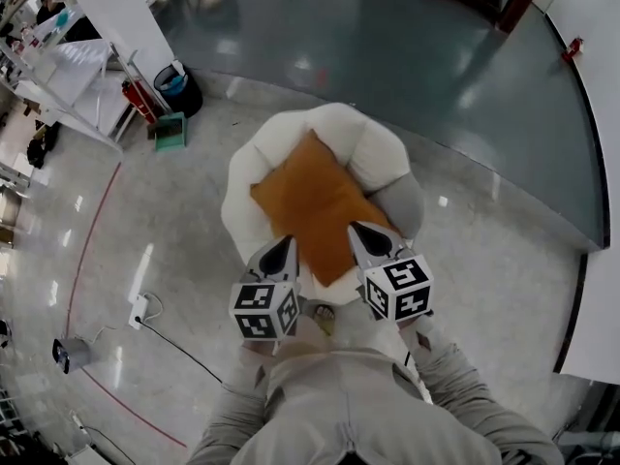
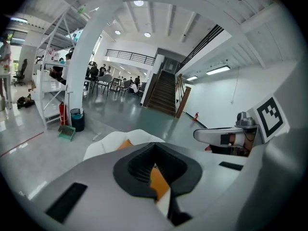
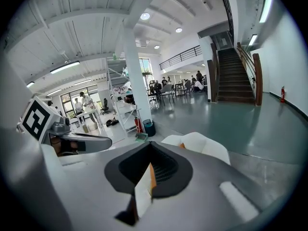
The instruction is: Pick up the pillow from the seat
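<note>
An orange square pillow (image 1: 315,206) lies on the seat of a round white armchair (image 1: 373,148). Both grippers hover side by side over the pillow's near edge, pointing away from me. The left gripper (image 1: 284,243) has its jaws shut with nothing between them. So does the right gripper (image 1: 358,231). In the left gripper view the jaws (image 2: 155,144) meet at the tip, and the pillow (image 2: 159,182) shows below through the gap. In the right gripper view the gripper (image 3: 150,145) is also shut, with a strip of pillow (image 3: 151,174) and the chair (image 3: 202,143) beyond.
A white shelving rack (image 1: 82,80), a red fire extinguisher (image 1: 140,98), a blue bin (image 1: 174,83) and a green dustpan (image 1: 170,131) stand to the far left. A power strip (image 1: 138,310) with a black cable lies on the floor at left. A white wall (image 1: 596,308) runs on the right.
</note>
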A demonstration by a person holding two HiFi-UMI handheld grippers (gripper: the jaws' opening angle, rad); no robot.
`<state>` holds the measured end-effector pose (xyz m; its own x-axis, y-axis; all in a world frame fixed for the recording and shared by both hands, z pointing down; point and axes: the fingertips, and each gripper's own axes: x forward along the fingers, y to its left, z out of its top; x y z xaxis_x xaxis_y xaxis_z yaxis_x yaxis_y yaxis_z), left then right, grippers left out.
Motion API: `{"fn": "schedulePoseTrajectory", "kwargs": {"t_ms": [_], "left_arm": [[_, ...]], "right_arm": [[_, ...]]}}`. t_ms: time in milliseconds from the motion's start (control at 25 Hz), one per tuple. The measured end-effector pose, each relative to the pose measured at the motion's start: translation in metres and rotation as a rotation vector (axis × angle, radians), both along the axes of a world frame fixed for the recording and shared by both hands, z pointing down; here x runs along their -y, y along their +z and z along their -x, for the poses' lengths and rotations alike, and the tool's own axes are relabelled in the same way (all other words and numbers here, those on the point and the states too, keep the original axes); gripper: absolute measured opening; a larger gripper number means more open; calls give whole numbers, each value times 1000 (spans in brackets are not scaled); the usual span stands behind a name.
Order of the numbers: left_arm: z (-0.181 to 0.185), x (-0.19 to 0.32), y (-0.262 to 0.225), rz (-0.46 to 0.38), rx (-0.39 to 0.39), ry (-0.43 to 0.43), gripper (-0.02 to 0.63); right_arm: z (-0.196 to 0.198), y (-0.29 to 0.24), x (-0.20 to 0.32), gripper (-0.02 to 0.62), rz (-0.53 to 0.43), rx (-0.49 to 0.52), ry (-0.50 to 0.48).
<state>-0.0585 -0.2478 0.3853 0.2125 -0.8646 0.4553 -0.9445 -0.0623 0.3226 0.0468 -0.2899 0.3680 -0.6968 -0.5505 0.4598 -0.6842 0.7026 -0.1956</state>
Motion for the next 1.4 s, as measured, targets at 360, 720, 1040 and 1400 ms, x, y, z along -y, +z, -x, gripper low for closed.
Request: {"fn": "schedulePoseTrajectory", "kwargs": {"t_ms": [360,720,1040,1400], "left_arm": [[26,11,67,133,-66,-72,2],[55,41,191,243,-121,-109,3],[57,64,326,384,-230,-59,238],[58,65,463,510,-367,-108,413]], "right_arm": [[-7,48,32,0,77,-76,18],[0,151,83,6,187,-162,-3],[2,273,128,142,310,-266,-52],[-12,389,172,314,416,-374,-134]]}}
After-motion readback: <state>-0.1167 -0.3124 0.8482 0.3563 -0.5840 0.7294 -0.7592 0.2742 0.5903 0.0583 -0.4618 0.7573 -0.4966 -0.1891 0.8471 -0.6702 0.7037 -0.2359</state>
